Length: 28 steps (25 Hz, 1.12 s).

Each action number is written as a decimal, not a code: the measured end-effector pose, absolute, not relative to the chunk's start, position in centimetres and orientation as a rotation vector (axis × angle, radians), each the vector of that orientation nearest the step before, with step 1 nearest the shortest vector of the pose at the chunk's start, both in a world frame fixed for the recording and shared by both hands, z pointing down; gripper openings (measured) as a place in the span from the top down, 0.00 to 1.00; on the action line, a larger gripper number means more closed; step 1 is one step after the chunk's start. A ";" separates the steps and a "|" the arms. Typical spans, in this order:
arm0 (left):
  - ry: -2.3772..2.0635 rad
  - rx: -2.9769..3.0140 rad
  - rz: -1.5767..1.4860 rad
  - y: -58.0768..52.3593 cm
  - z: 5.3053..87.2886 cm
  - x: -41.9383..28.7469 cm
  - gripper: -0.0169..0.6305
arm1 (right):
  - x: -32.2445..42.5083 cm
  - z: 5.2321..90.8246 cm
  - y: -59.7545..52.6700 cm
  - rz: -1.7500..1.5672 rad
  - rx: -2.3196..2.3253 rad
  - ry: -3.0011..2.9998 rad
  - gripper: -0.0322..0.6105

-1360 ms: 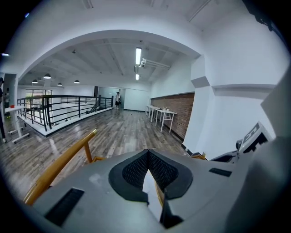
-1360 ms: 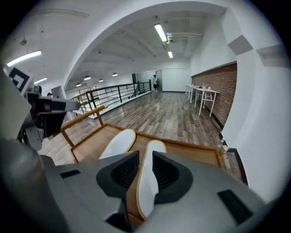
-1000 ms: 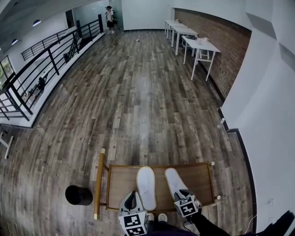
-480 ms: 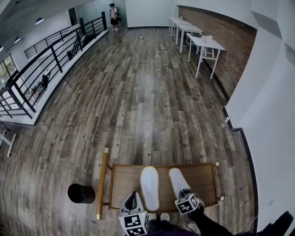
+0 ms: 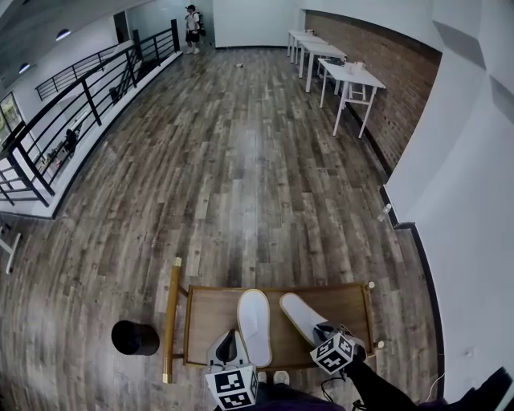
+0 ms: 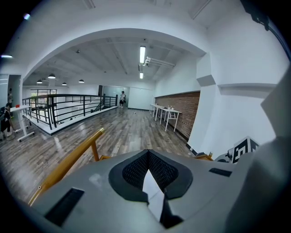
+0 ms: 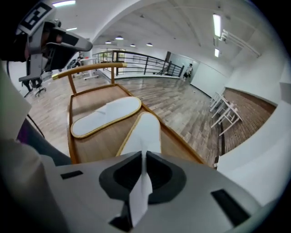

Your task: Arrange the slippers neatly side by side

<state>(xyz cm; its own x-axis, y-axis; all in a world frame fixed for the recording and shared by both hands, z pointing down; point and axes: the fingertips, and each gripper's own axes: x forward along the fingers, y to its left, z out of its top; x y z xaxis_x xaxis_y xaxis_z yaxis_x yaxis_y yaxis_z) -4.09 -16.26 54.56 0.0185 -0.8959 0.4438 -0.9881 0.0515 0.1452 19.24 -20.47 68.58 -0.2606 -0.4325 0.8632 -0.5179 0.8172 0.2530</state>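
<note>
Two white slippers lie on a low wooden tray (image 5: 210, 319). The left slipper (image 5: 254, 323) points straight away from me. The right slipper (image 5: 302, 316) is slanted, its toe leaning toward the left one. My left gripper (image 5: 232, 343) is at the left slipper's heel, and in the left gripper view it (image 6: 148, 158) is shut on a thin white edge. My right gripper (image 5: 327, 331) holds the right slipper's heel. In the right gripper view its jaws (image 7: 144, 157) are closing, pinching the white heel edge of the right slipper (image 7: 142, 133); the left slipper (image 7: 107, 116) lies beyond.
A golden rail (image 5: 171, 317) runs along the tray's left side, with a black round bin (image 5: 135, 338) on the floor beside it. White tables (image 5: 349, 79) stand by the brick wall, a black railing (image 5: 76, 100) lines the left, and a person (image 5: 191, 20) stands far off.
The right gripper has shifted right and closed on the right slipper's heel. That slipper has turned from straight to slanted, its toe swinging left. The left gripper and left slipper have hardly moved.
</note>
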 end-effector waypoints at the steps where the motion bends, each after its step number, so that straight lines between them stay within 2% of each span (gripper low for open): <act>1: -1.919 1.886 0.293 -16.3 54.5 -4.1 0.97 | 19.2 68.3 -20.5 0.069 0.677 -1.902 0.92; 12: -1.926 1.863 0.289 -15.6 54.8 -4.2 0.97 | 18.9 69.4 -17.8 -0.052 0.341 -1.925 0.92; 22: -1.936 1.852 0.313 -15.5 55.1 -4.7 0.97 | 19.1 71.5 -17.2 0.067 0.365 -1.949 0.91; 28: -1.924 1.860 0.317 -16.1 55.2 -4.2 0.97 | 19.1 71.3 -16.9 0.071 0.316 -1.948 0.82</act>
<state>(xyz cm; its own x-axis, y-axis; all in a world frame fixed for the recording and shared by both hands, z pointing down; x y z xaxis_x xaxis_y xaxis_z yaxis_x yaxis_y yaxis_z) -4.19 -16.06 55.20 0.0040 -0.8866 0.4624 -0.9881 0.0676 0.1383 19.12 -16.92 71.27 -0.3576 -0.1866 0.9150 -0.2531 0.9625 0.0974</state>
